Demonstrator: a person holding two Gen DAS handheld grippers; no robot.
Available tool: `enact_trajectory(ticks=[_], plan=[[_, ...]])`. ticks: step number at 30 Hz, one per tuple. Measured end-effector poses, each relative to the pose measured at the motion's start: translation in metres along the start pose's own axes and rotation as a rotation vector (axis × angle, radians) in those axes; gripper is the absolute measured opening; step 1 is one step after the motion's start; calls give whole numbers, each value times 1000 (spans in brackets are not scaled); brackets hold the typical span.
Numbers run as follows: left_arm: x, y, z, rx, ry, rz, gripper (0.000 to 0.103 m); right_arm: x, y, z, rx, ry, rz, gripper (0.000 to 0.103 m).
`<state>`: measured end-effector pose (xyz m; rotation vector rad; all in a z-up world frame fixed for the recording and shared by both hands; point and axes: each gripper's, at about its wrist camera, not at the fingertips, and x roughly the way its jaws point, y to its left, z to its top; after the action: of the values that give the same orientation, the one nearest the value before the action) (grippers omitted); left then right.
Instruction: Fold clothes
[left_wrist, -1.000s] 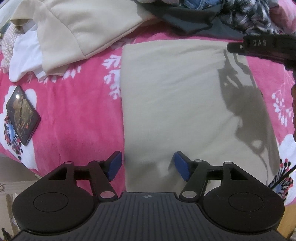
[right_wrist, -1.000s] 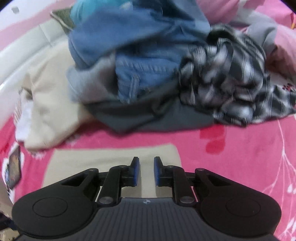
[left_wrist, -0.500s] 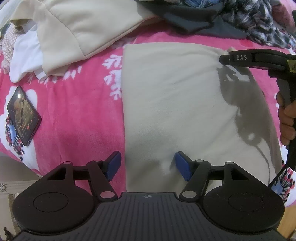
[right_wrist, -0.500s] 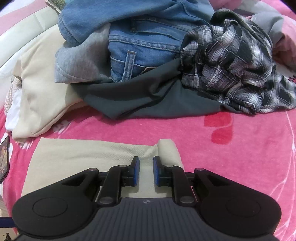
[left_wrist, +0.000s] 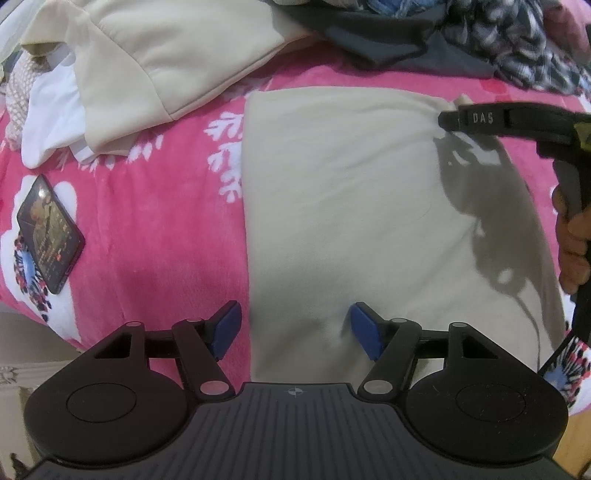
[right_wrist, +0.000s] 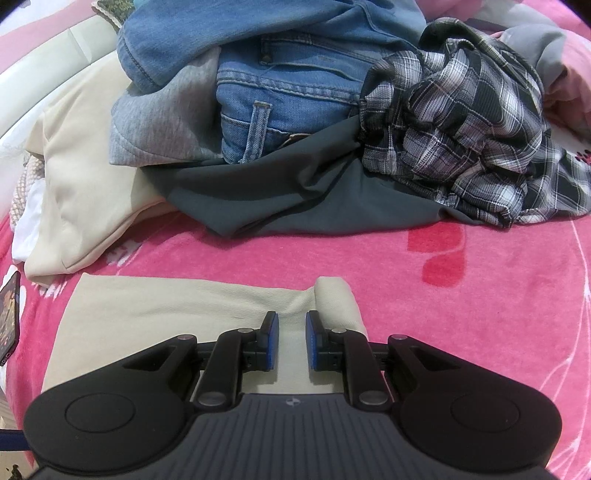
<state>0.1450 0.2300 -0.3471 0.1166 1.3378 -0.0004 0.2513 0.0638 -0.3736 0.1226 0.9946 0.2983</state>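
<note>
Beige cloth (left_wrist: 354, 192), folded into a smooth flat rectangle, is spread on the pink flowered bed cover (left_wrist: 155, 236), with its long left edge straight and only a faint crease near the bottom. At its far right corner the fabric is bunched into a small raised fold (right_wrist: 332, 299). The right tool (right_wrist: 291, 341) is set over that corner with its blue pads drawn narrow and cloth seen in the gap; whether the pads press on it cannot be told. A hand (left_wrist: 574, 240) is seen on that tool's handle. The left tool (left_wrist: 295, 328) is held wide over the near left part of the cloth, its pads astride the left edge and gripping nothing. Behind the cloth a heap is piled: blue jeans (right_wrist: 280, 96), a plaid shirt (right_wrist: 461, 125), a dark grey garment (right_wrist: 306, 195), a light grey sweatshirt (right_wrist: 162, 122) and a cream garment (right_wrist: 85, 177). A phone (left_wrist: 50, 232) is laid on the cover, well to the left
</note>
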Motion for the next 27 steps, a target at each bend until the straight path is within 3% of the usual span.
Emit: enact_trajectory(ticks=[9,11,14,17,21,27], plan=[[-2,34,0,-36,-10,-113,70,-18,-29,3,150,1,105,20],[-6,41,1,-38,-15,-100,70,-28,-39,-1,205,-17,129,20],[-16,54,3,-58,-40,-96,70,-43,-54,-13,272,-22,127,34],[-21,62,7,-68,-51,-44,70,-58,-65,-25,318,-33,119,34],[-14,54,14,4,-46,98,70,-80,-44,-30,223,-66,104,34],[2,48,12,-1,7,127,69,-90,31,-51,-106,-37,177,34]])
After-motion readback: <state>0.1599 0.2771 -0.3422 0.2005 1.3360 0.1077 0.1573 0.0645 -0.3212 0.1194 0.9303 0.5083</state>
